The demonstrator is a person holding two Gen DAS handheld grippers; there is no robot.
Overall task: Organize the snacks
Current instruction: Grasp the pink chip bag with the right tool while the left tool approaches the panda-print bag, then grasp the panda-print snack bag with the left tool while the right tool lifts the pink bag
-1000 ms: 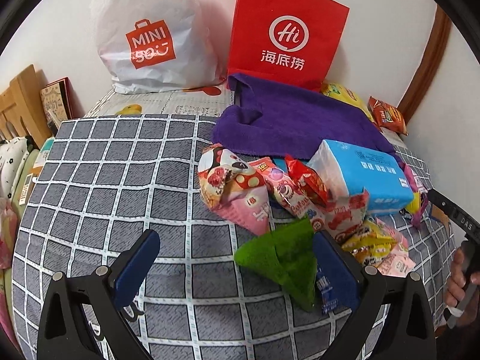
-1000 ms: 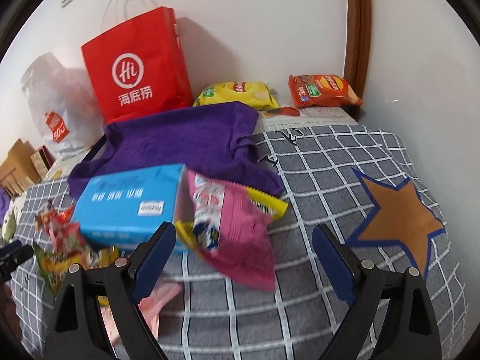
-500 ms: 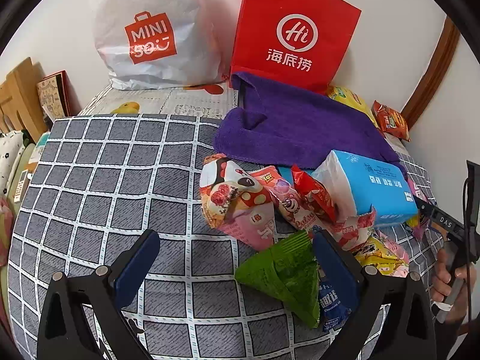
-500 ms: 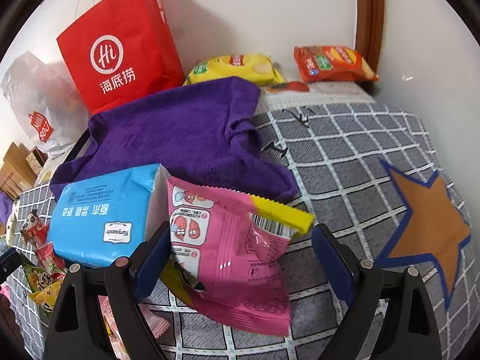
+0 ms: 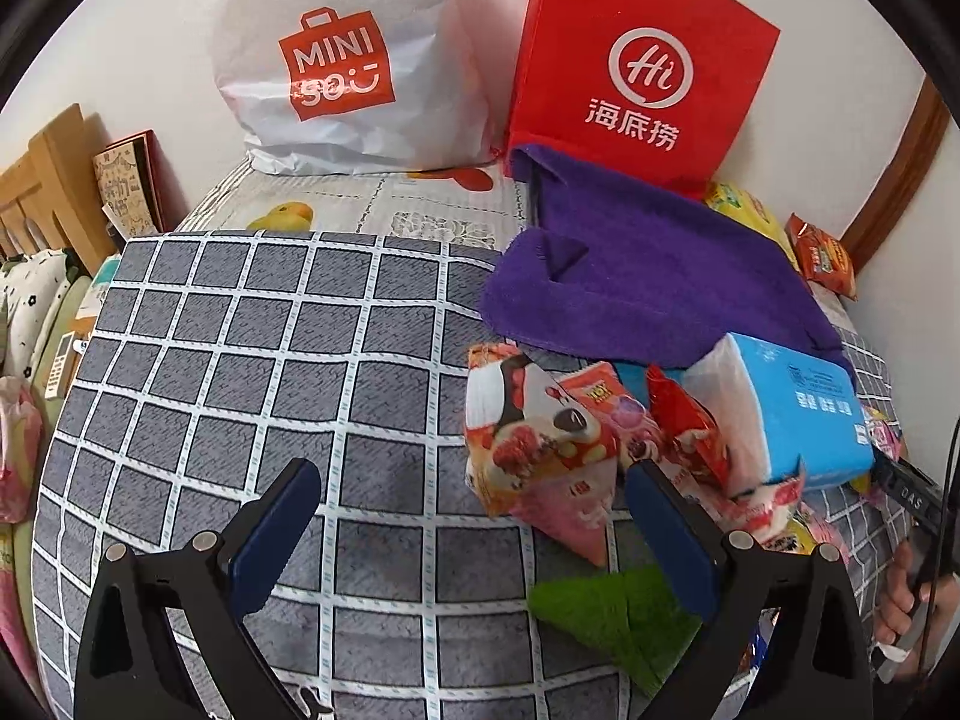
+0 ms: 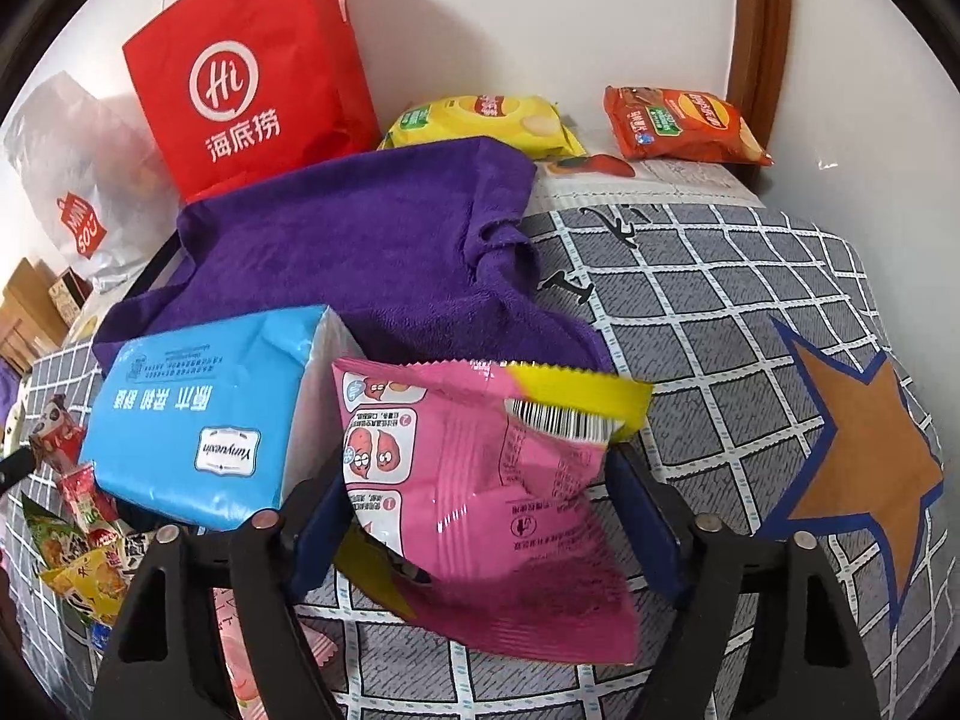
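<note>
So the biggest thing going is the grey bedspread with the white grid lines [image 5: 252, 372], which in the right wrist view also has an orange star with a blue outline [image 6: 864, 468] printed on it. Against the wall at the back stand a white crinkly plastic shopping bag with a red logo [image 5: 348, 54] and a red paper carrier bag with white lettering [image 5: 642, 66]; can't tell what's inside either one, the tops are out of view. A purple terry towel [image 6: 372, 258] is spread right in front of the red bag, and behind it sit a yellow chip bag [image 6: 486, 123] and an orange chip bag [image 6: 684, 126], well apart from the main heap. Next down is a light blue soft pack of tissues [image 6: 198, 414], lying on the near edge of the towel and crowding the snacks on both sides. The right gripper [image 6: 480, 516] has its blue pads either side of a pink foil snack packet with a yellow top seal [image 6: 480, 480], jaws closing in on it, and the packet leans on the tissue pack. The left gripper [image 5: 474, 534] is spread wide with nothing in it, hovering over bare bedspread, with a pink and red cartoon-print snack bag [image 5: 534, 450] just beside its right finger and a green triangular packet [image 5: 618, 612] partly under that finger. Small mixed packets [image 6: 78, 546] pile up left of the tissues.
</note>
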